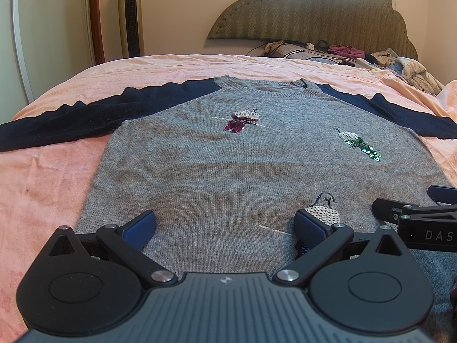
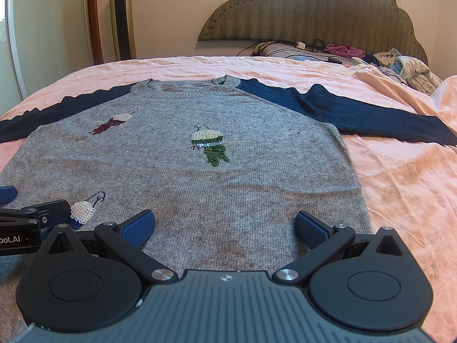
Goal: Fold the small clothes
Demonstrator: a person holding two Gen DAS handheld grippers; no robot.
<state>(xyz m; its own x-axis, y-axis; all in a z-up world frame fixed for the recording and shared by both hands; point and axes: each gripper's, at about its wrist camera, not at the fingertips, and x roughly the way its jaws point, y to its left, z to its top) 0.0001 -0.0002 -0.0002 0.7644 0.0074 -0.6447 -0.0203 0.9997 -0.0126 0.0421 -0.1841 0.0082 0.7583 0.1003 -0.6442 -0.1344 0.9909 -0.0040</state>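
**Sweater laid flat, both grippers open above its hem**

On the pink bedsheet (image 1: 57, 177), a grey knit sweater (image 1: 217, 165) with navy raglan sleeves lies spread out face up, its ribbed collar toward the headboard (image 1: 328, 8) and its hem toward the cameras. The left sleeve (image 1: 71, 120) stretches straight out to the side across the sheet, and the right sleeve (image 2: 357, 114) does the same on the other side. Three sequined bird motifs decorate the front: a maroon one (image 1: 242, 120) high on the chest, a green one (image 2: 210, 145) further right, and a white and dark blue one (image 2: 82, 211) near the hem.

The left gripper (image 1: 225, 228) sits low over the lower part of the sweater, left of centre, its blue-padded fingers (image 1: 140, 227) spread wide with only grey knit showing between them; it grasps nothing. Its right pad lies just beside the white sequined motif. The right gripper (image 2: 225, 227) is alongside it, over the lower right part of the sweater, with its jaws likewise spread wide and empty. Each gripper shows at the edge of the other's view, close together.

At the head of the bed, a loose heap of clothes and cables (image 2: 357, 54) lies against the olive quilted headboard. A gold tower fan (image 2: 121, 14) stands by the wall beyond the bed's left corner.
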